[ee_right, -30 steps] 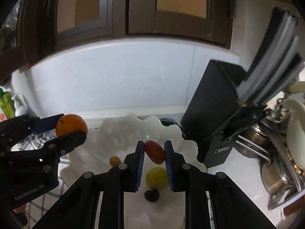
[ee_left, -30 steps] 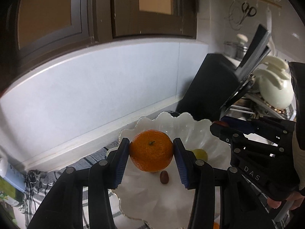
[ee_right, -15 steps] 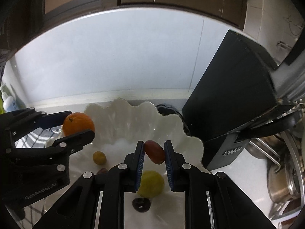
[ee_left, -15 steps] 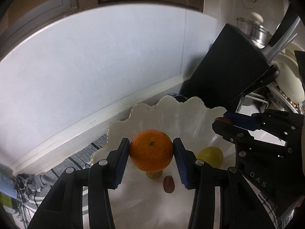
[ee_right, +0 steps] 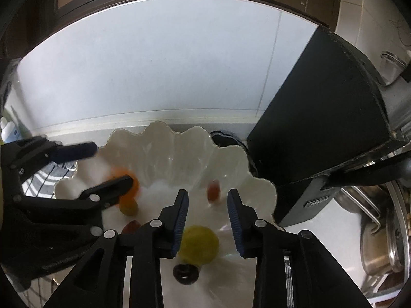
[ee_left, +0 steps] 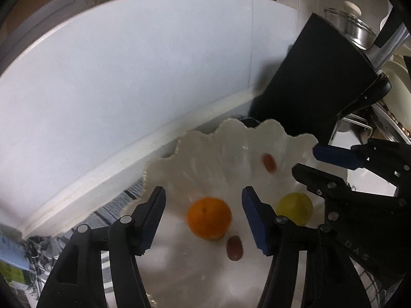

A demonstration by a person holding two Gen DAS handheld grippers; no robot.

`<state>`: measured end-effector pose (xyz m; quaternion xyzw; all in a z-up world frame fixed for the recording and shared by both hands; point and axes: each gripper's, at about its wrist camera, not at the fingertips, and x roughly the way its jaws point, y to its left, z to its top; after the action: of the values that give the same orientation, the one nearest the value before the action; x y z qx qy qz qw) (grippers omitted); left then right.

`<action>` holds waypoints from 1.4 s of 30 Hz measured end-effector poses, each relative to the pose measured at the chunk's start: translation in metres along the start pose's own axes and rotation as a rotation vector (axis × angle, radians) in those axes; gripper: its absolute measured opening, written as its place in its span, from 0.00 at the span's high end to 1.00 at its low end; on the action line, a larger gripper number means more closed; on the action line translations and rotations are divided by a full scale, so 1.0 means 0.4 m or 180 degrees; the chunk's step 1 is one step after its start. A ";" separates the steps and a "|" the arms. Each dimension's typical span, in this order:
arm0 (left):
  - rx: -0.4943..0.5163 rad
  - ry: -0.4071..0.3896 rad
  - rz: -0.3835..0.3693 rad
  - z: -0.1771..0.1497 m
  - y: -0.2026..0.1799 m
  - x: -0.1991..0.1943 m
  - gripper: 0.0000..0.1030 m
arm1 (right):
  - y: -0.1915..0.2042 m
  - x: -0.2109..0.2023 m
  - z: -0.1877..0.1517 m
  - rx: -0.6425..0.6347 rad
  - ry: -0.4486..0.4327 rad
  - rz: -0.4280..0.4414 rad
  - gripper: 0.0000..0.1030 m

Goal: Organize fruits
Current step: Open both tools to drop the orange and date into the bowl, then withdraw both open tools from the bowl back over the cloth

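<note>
Now both grippers hang over a white scalloped bowl (ee_left: pixel 231 141) that stands on the bench close to the pale wall, with a black knife block (ee_right: pixel 321 128) just to its right. The left gripper (ee_left: pixel 203 218) has its fingers spreading, and the orange (ee_left: pixel 208 217) sits between them but free of both blue pads, blurred, low in the bowl with clear gaps on either side. A small reddish-brown fruit (ee_left: pixel 234 248) lies just near of the orange, and a yellow-green round fruit (ee_left: pixel 295 211) rests to the right of it, beyond the right finger. The right gripper (ee_right: pixel 208 218) is also opening its fingers; a small red fruit (ee_right: pixel 213 191), smeared by motion, shows between and beyond the tips, touching neither pad, over the far right part of the bowl. From the right wrist view the yellow-green fruit lies on the bowl floor below the gap between the fingers, with a dark ring-shaped thing (ee_right: pixel 185 273) just near of it. A second small yellowish fruit (ee_right: pixel 129 206) sits right beside the orange, at its near side. A checked cloth (ee_right: pixel 48 177) lies under the bowl's left edge.
</note>
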<state>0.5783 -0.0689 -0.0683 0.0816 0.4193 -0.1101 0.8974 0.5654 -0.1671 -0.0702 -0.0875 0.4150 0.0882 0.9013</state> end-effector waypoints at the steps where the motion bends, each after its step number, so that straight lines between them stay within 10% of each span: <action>1: 0.0014 -0.0025 0.0021 0.001 0.000 -0.010 0.41 | -0.002 -0.003 -0.001 0.0014 -0.0001 0.0007 0.68; 20: -0.0146 -0.0648 0.0146 -0.037 0.016 -0.253 0.17 | 0.007 -0.228 -0.056 0.0179 -0.0517 0.0016 0.62; 42: 0.0032 -0.1228 0.0112 -0.194 -0.064 -0.556 0.17 | 0.052 -0.554 -0.207 0.0169 -0.1136 -0.0251 0.59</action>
<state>0.3759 -0.0461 0.0524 0.0709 0.2376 -0.1101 0.9625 0.3581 -0.1851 0.0440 -0.0628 0.2469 0.0559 0.9654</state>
